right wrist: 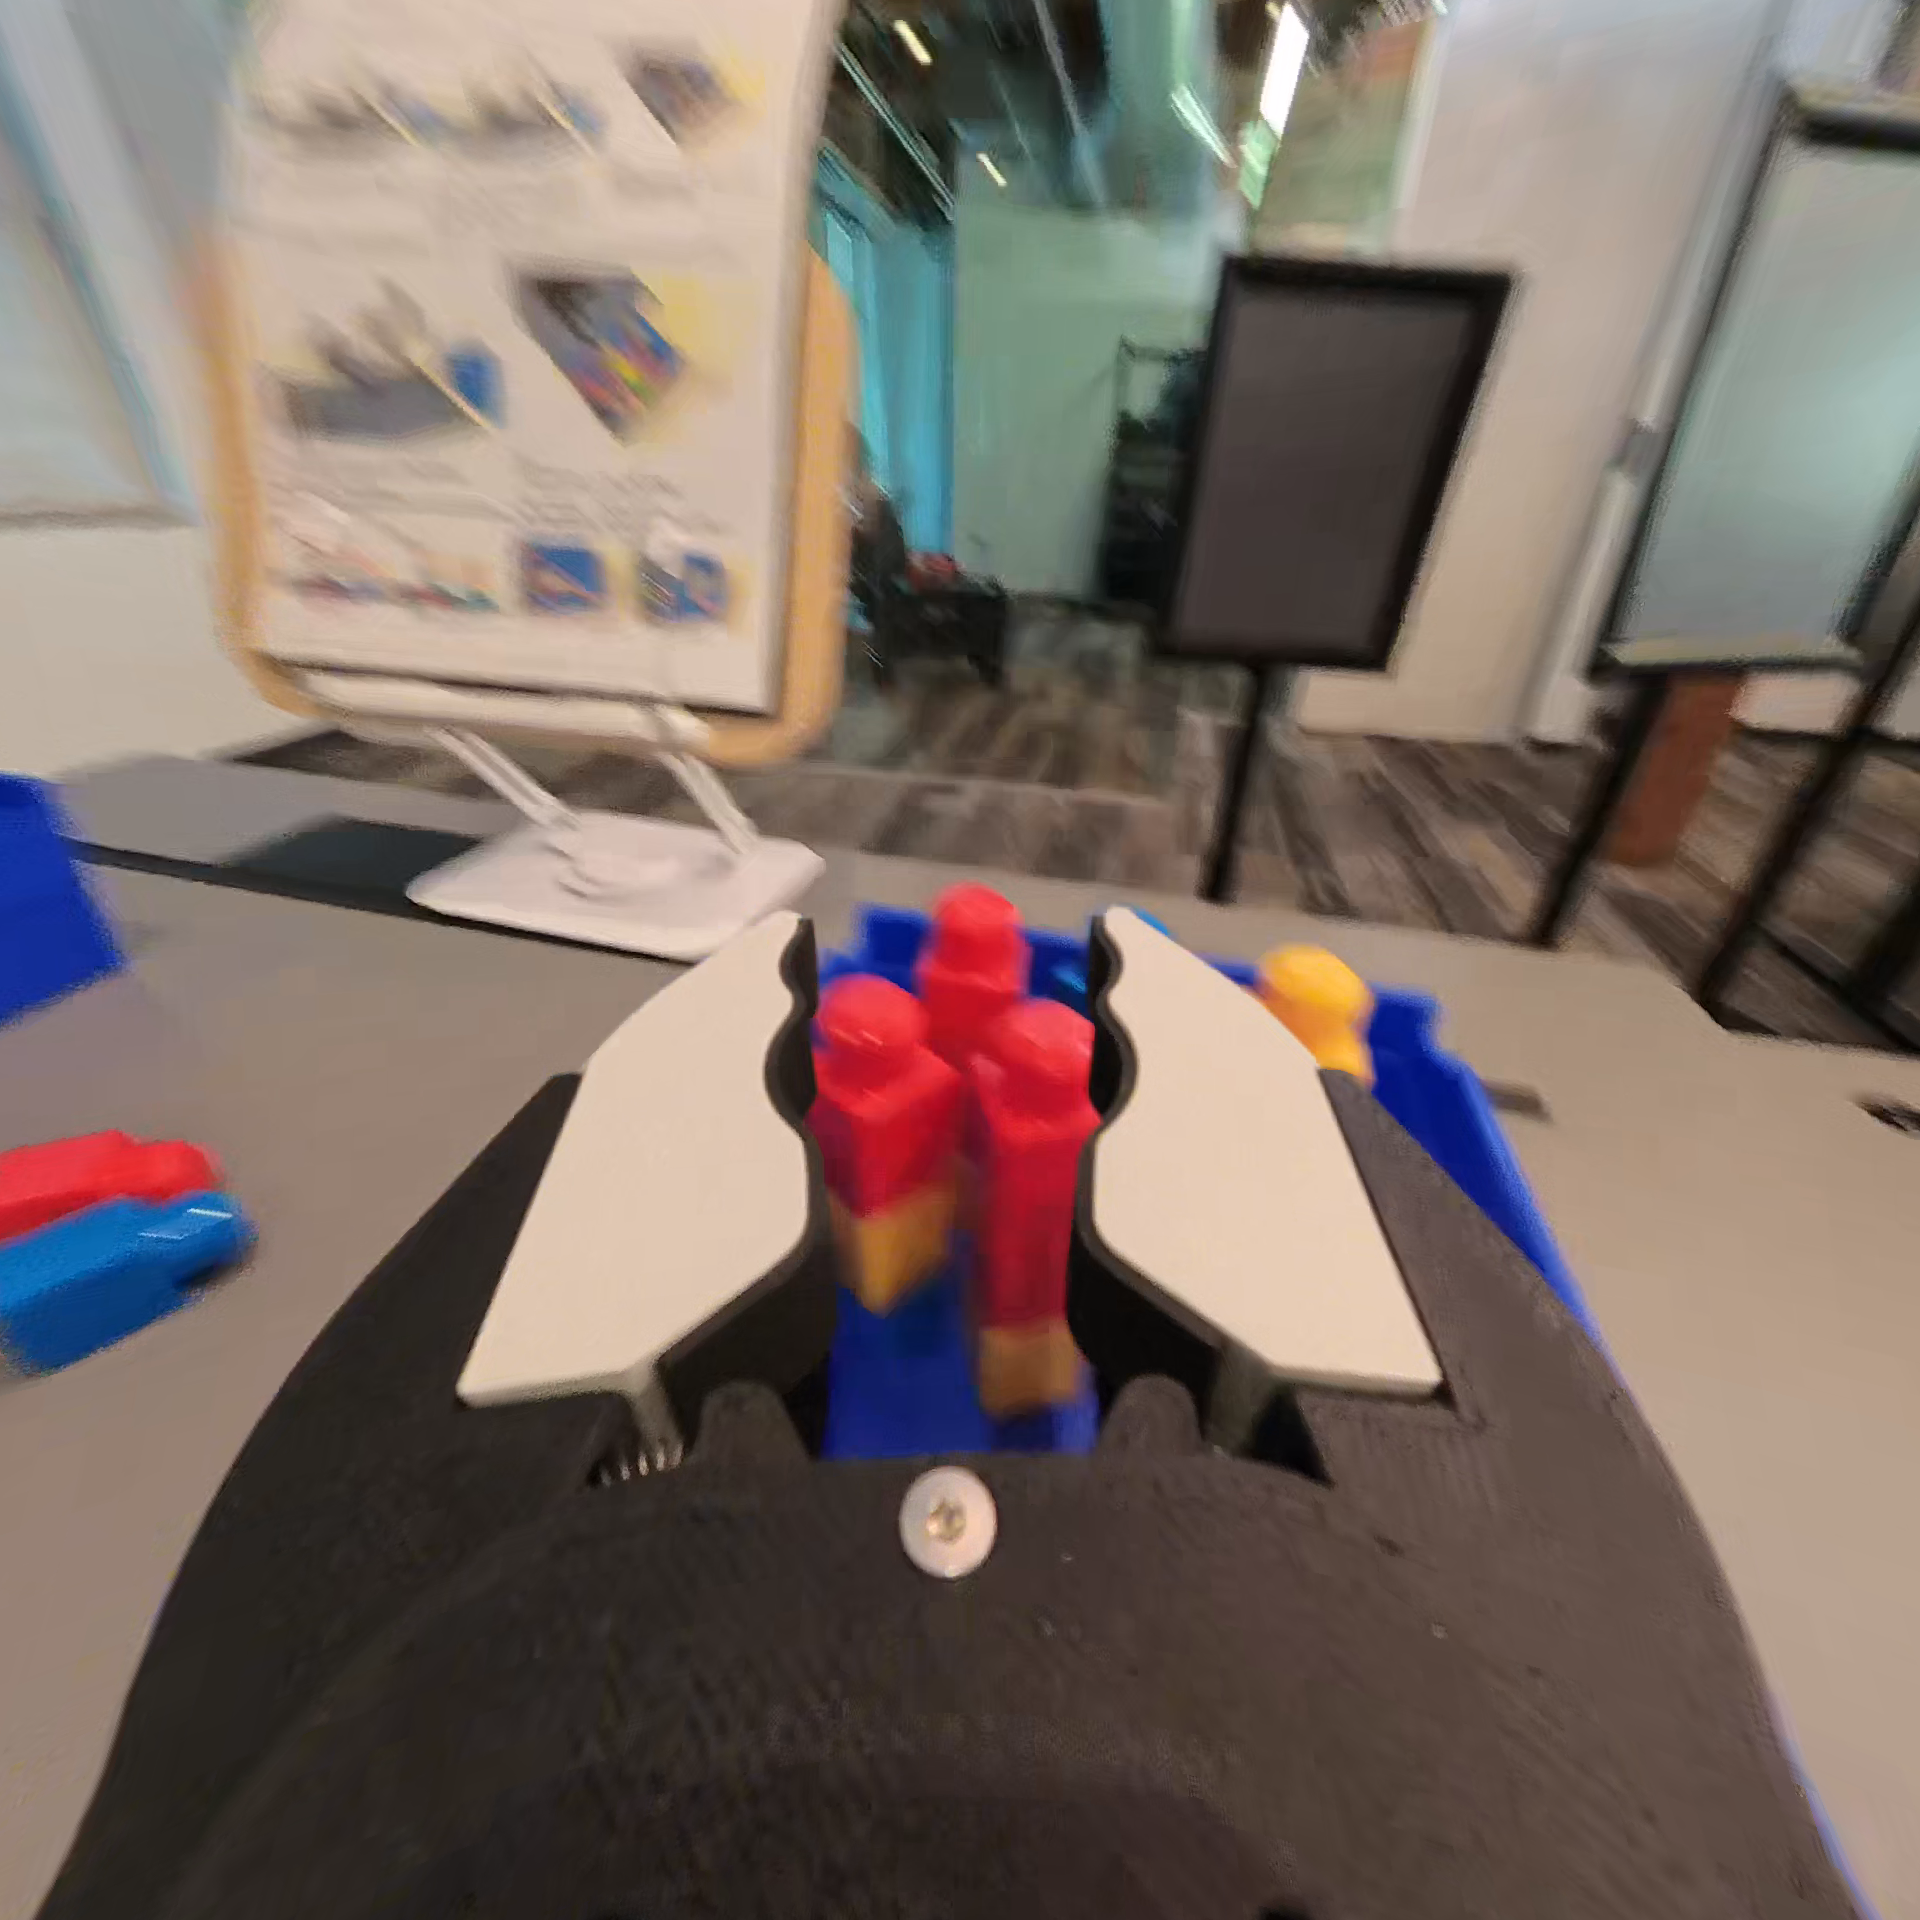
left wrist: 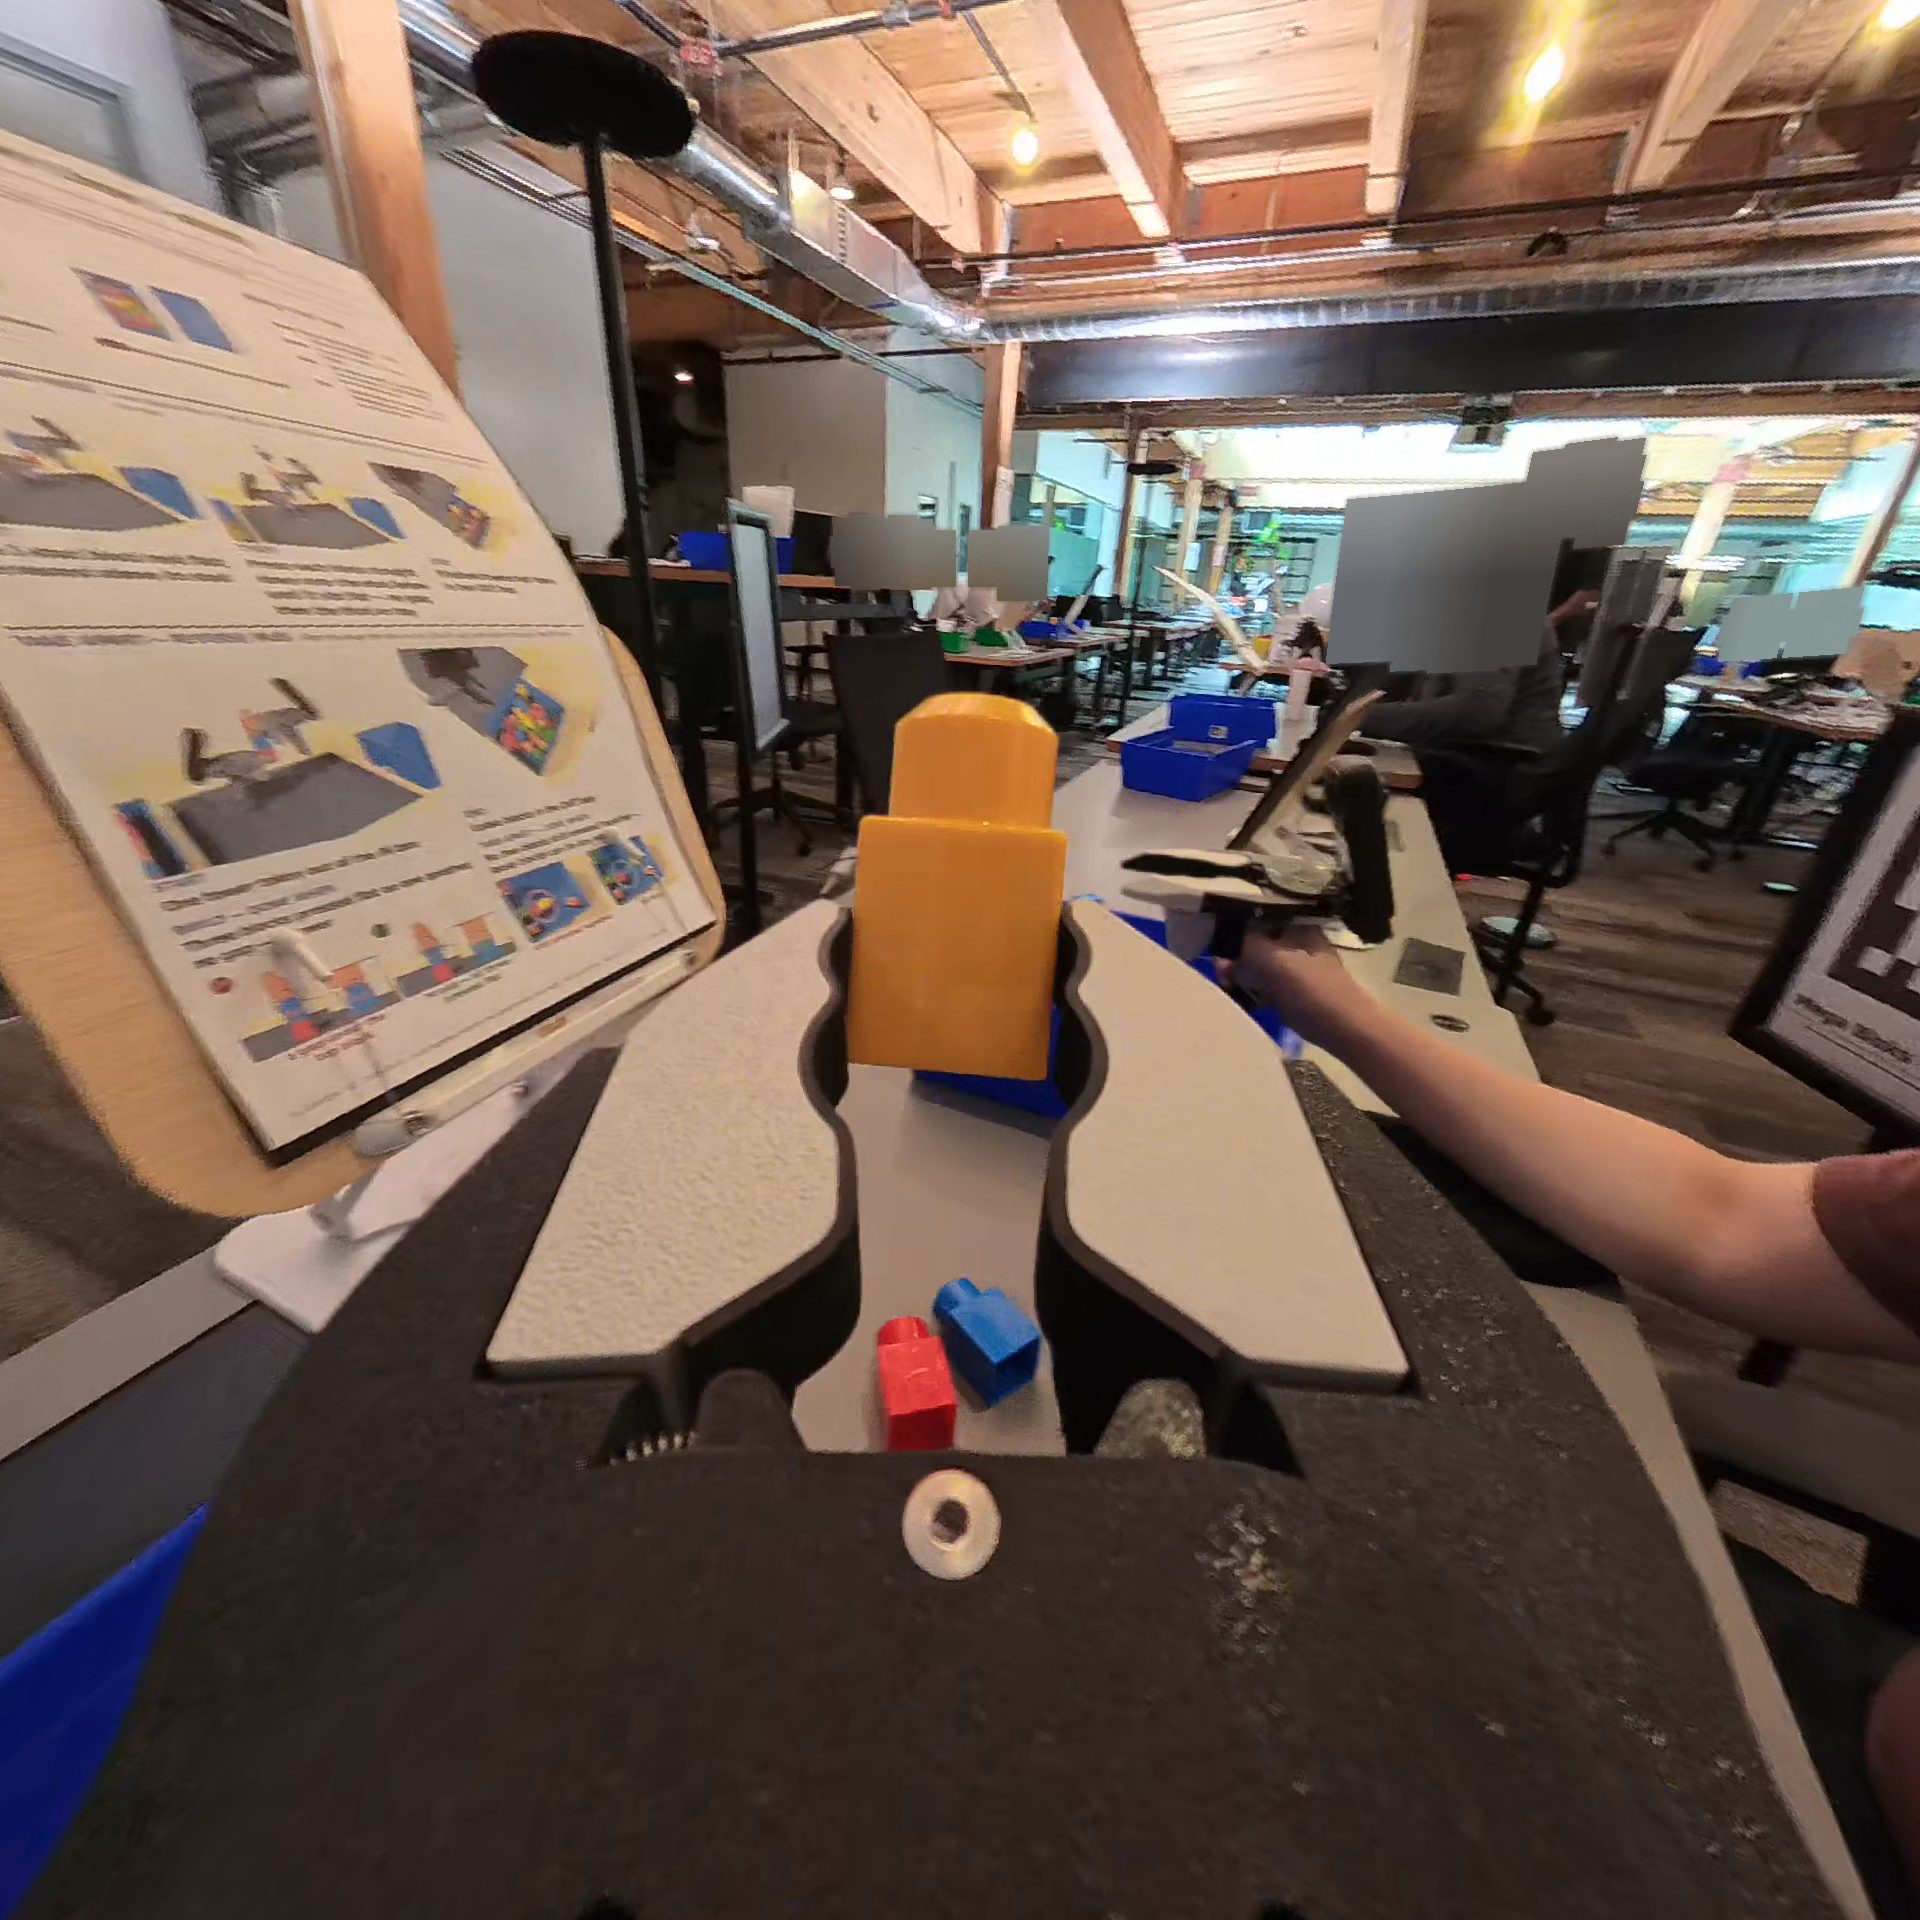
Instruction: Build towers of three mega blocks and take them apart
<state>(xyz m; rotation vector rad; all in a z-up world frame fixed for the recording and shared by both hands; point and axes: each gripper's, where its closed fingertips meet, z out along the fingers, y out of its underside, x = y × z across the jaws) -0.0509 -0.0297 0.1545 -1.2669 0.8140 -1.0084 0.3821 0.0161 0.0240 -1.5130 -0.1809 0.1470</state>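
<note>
While the left claw (left wrist: 956, 935) pinches an upright yellow block (left wrist: 956, 914), the spread right claw (right wrist: 951, 997) should centre on one red block (right wrist: 971, 956) ahead before closing.

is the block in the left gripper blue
No, the left gripper is closed on a yellow block, pressed on both sides.

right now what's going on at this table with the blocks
A person is working with two handheld grippers on a grey table. The left gripper is clamped on a yellow block, holding it up off the table. A red block and a blue block lie loose on the table below it. The right gripper hangs open over a blue bin, where several red-topped stacks stand; it holds nothing yet.
</note>
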